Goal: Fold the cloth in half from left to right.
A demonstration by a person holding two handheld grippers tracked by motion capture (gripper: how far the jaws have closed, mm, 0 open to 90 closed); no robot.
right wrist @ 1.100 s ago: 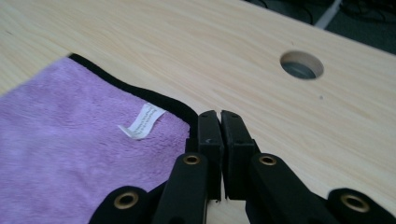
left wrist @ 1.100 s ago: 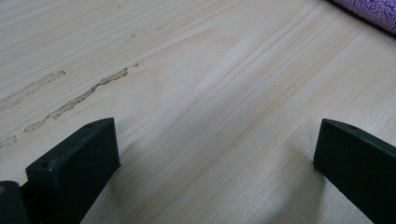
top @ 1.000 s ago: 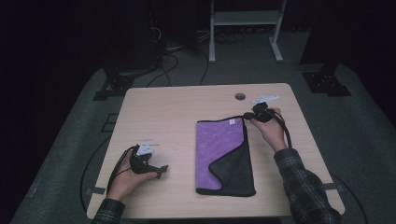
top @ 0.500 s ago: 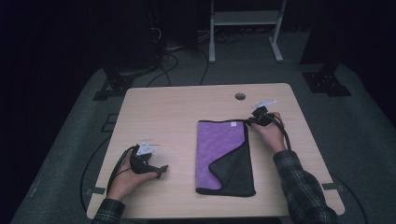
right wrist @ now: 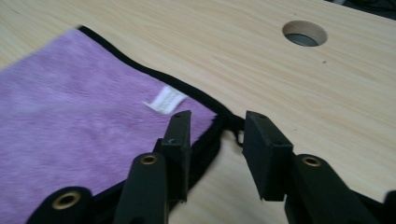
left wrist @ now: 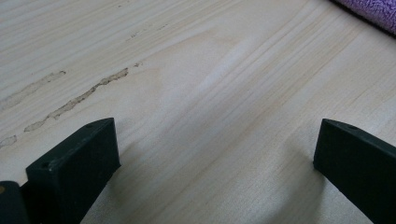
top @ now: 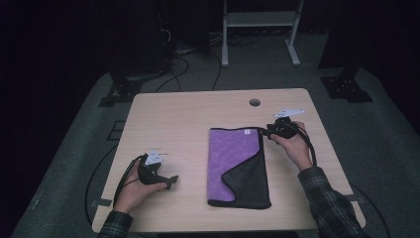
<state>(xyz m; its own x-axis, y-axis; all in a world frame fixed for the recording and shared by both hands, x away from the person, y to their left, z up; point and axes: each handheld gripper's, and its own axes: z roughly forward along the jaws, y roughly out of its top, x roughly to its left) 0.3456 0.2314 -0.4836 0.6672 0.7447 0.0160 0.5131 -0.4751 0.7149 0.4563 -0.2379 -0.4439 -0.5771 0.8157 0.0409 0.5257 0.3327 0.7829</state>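
Observation:
A purple cloth (top: pixel 233 158) lies flat at the table's centre right, its near right corner folded over to show a dark grey underside (top: pixel 247 178). My right gripper (top: pixel 267 133) sits at the cloth's far right corner. In the right gripper view the gripper (right wrist: pixel 218 119) is open, its jaws a little apart astride the black-hemmed corner of the cloth (right wrist: pixel 70 107), next to a white label (right wrist: pixel 164 99). My left gripper (top: pixel 173 182) rests at the front left. It (left wrist: pixel 215 130) is wide open over bare wood, and a purple edge of the cloth (left wrist: pixel 373 11) shows far off.
The wooden table (top: pixel 188 114) has a round cable hole (top: pixel 254 102) near its far edge, beyond the right gripper, also visible as the hole (right wrist: pixel 304 32). Dark floor, cables and a white frame (top: pixel 257 20) lie behind the table.
The right gripper has shifted slightly towards the person at the cloth's far right corner. The left gripper and the cloth have not moved.

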